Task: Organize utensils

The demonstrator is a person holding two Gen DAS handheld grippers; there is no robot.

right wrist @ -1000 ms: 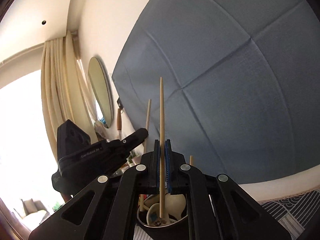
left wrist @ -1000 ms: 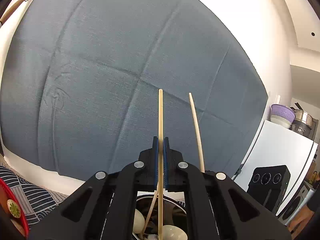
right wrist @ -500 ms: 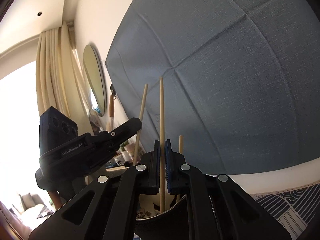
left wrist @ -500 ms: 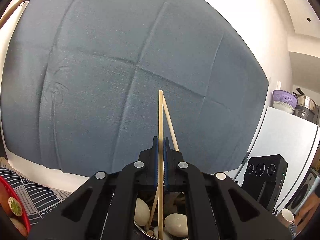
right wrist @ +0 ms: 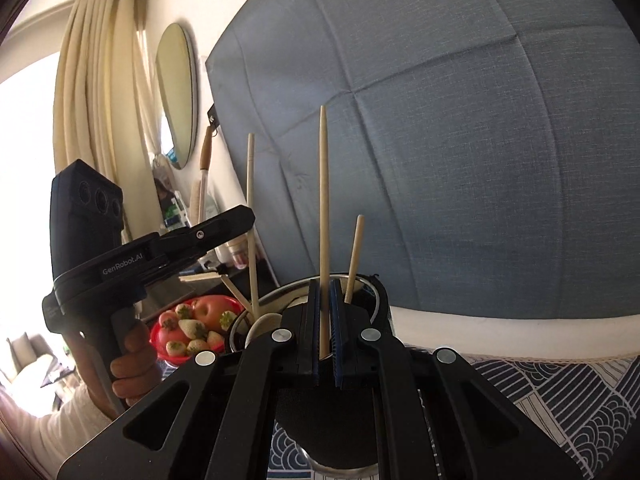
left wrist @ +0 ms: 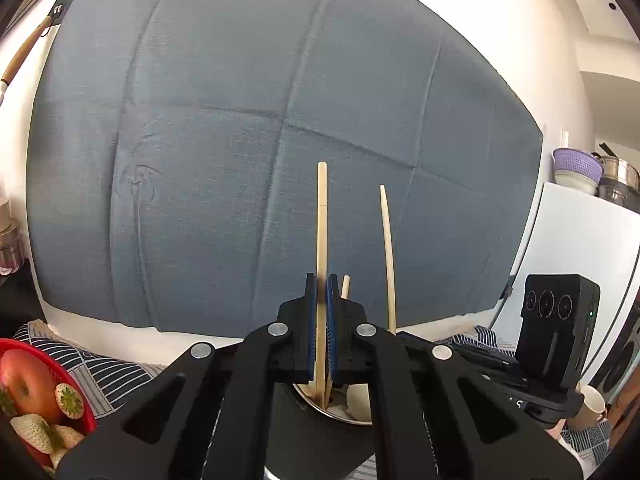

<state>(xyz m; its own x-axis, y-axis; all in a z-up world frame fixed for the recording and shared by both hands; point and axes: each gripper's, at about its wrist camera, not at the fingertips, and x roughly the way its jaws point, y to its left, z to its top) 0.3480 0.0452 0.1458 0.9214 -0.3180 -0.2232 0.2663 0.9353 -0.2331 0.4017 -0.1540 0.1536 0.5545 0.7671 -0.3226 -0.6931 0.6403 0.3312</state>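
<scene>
Left wrist view: the left gripper [left wrist: 321,322] is seen clenched on a chopstick [left wrist: 322,240], which is held upright along the finger line, its lower end already inside the rim of the metal holder [left wrist: 340,412] directly below. A second chopstick [left wrist: 387,252] is seen just to the right, standing in the same holder, with a shorter stick tip showing between the two. Right wrist view: the right gripper [right wrist: 325,328] is noted with its jaws slightly parted around another chopstick [right wrist: 323,220]; a narrow gap shows on each side, so a grip cannot be confirmed and the stick is judged released or nearly so, standing in the holder [right wrist: 280,292]. A leaning stick [right wrist: 354,258] rests against the far rim. The key relation is judged vertical: each stick's long axis runs straight down into the holder under the gripper, so only letting go and a straight lift away are called for. A red fruit basket [right wrist: 160,330] is noted just beside the holder on the left.
</scene>
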